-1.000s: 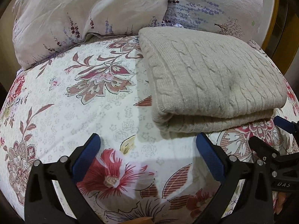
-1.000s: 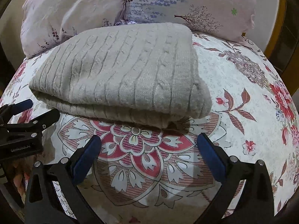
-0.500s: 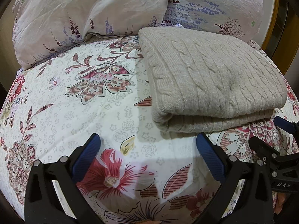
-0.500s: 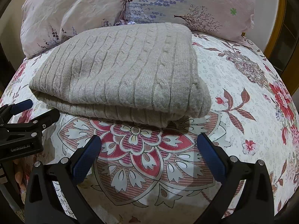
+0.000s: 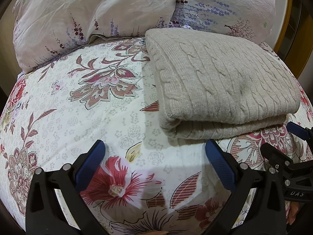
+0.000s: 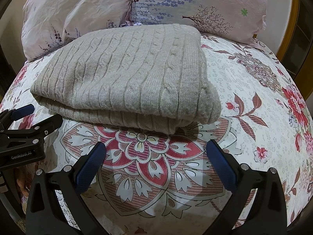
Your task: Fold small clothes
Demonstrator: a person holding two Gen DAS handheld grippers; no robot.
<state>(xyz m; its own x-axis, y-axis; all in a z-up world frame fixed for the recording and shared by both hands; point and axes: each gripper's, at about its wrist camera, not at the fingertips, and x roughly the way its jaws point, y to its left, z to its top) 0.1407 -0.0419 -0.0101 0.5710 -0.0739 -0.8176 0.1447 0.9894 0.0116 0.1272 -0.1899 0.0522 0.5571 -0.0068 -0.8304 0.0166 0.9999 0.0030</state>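
Note:
A beige cable-knit sweater (image 5: 219, 80) lies folded in a thick rectangle on the floral bed sheet (image 5: 97, 117); it also shows in the right wrist view (image 6: 127, 78). My left gripper (image 5: 154, 156) is open and empty, just in front of the sweater's near left corner, above the sheet. My right gripper (image 6: 155, 156) is open and empty, just in front of the sweater's near right edge. Each gripper shows at the side of the other's view: the right one (image 5: 283, 148) and the left one (image 6: 33, 121).
Two floral pillows (image 5: 93, 15) (image 6: 195, 5) lie behind the sweater at the head of the bed. A wooden frame (image 6: 293, 29) stands at the right edge. Bare sheet (image 6: 254, 117) lies on both sides of the sweater.

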